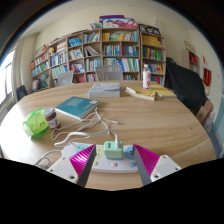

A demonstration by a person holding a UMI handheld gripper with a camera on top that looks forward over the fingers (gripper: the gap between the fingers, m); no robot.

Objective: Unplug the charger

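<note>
A pale green charger is plugged into a white power strip that lies on the wooden table. Its white cable runs off over the table to the left. My gripper is open. The charger stands between the pink fingertips with a gap at each side. The power strip lies across the space between the fingers.
A green bag, a brown jar and a teal book lie beyond the fingers to the left. A stack of books, a white bottle and a dark bag stand further back. Bookshelves line the wall.
</note>
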